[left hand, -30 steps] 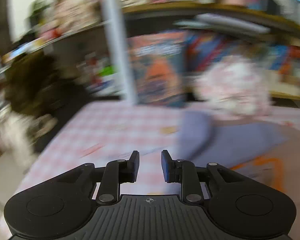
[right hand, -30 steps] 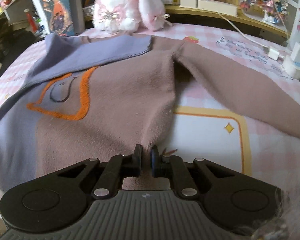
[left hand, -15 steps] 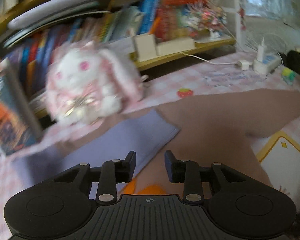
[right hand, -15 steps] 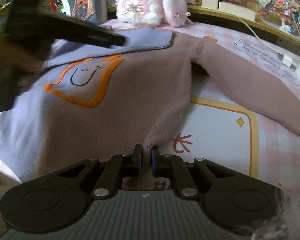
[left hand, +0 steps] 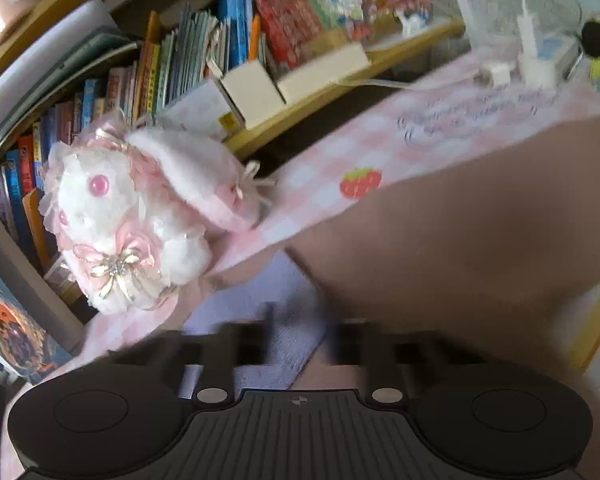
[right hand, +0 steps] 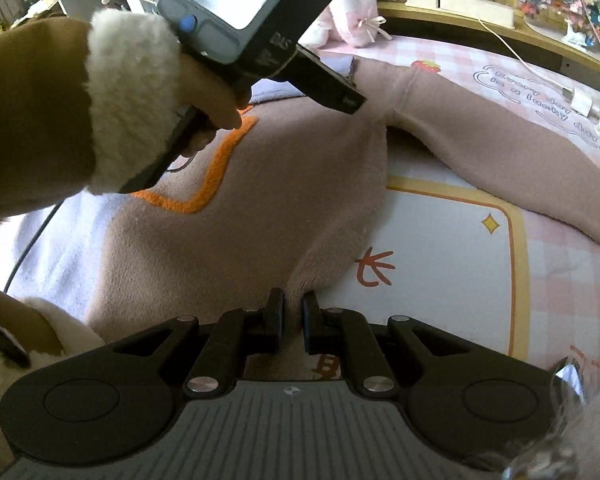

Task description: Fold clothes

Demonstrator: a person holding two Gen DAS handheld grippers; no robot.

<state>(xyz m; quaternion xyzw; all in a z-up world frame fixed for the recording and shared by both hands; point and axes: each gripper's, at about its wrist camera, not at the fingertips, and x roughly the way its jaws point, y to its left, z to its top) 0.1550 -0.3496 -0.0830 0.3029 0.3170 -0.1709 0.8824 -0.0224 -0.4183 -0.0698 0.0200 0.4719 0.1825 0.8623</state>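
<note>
While soft and floppy, sweater [right hand: 284, 200] wants corner holds: right gripper [right hand: 292, 316] pinching hem; left gripper [left hand: 296, 340], blurred, seemingly just clamped on collar.

Soft daylight, motion-blurred left view

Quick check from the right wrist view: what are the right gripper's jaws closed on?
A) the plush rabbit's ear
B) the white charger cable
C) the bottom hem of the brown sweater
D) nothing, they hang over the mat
C: the right gripper has its jaws pinched on the lower edge of the brown sweater, where the fabric bunches up between them.
</note>
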